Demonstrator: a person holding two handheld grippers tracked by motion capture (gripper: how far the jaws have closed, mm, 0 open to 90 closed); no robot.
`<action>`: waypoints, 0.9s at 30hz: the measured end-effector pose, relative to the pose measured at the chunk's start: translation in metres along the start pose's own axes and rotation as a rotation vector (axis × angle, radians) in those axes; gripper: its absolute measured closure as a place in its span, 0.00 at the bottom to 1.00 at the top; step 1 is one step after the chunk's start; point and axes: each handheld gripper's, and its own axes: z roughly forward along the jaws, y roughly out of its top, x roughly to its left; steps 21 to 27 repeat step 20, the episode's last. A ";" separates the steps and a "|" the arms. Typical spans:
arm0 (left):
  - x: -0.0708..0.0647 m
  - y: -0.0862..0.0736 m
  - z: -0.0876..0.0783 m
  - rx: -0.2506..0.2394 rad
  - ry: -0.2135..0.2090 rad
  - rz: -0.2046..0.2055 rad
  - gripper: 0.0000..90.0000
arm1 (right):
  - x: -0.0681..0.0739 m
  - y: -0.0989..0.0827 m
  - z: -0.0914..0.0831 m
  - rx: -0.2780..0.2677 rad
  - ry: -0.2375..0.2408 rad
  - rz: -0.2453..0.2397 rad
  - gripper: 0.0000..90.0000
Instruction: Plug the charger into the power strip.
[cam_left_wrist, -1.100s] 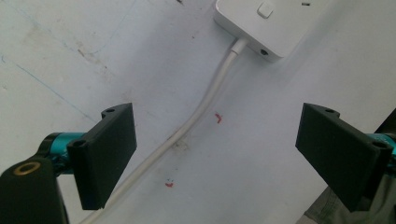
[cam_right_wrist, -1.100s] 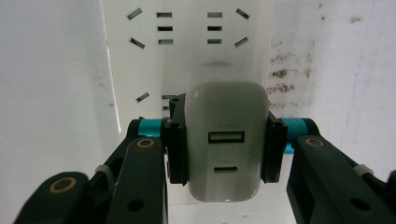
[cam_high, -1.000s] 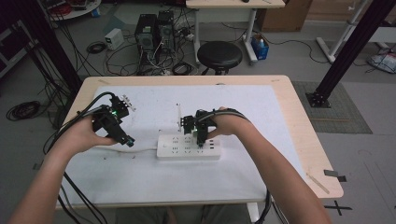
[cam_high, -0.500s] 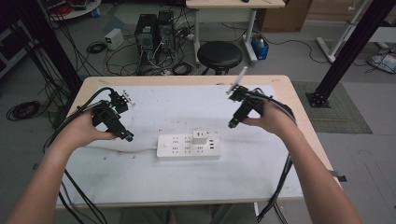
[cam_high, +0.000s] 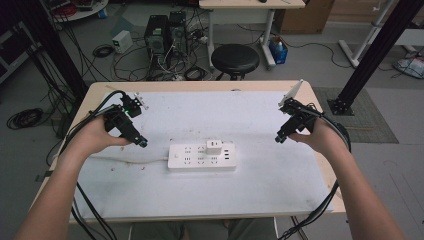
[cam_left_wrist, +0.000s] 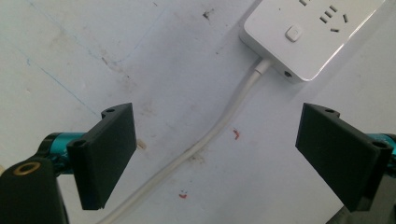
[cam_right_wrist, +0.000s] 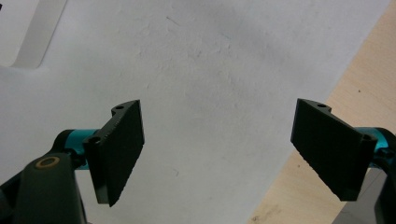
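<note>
White power strip (cam_high: 201, 156) lies at table centre on the white sheet (cam_high: 240, 115), a small white plug adapter (cam_high: 214, 147) seated in its top row, its cord (cam_high: 127, 159) trailing toward 9 o'clock. Left gripper (cam_high: 141, 143) hovers just off the strip's 9 o'clock end over the cord, jaws spread wide, empty. Right gripper (cam_high: 279, 139) at 3 o'clock, well apart near the sheet's edge, jaws likewise spread; nothing between either and the strip.

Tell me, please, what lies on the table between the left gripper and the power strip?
The strip's white cord, running over stained white sheet from the power strip toward the left gripper; clearest in the left gripper view.
</note>
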 end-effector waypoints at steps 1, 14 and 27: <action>0.000 0.001 0.000 0.002 0.003 0.002 0.14 | -0.002 -0.001 0.000 -0.002 0.001 0.000 0.19; -0.006 0.008 0.000 0.016 0.005 0.023 0.14 | -0.001 -0.002 0.001 0.000 0.003 -0.017 0.19; -0.007 0.010 0.001 0.012 0.006 0.026 0.14 | 0.000 -0.002 0.002 0.010 0.006 -0.025 0.19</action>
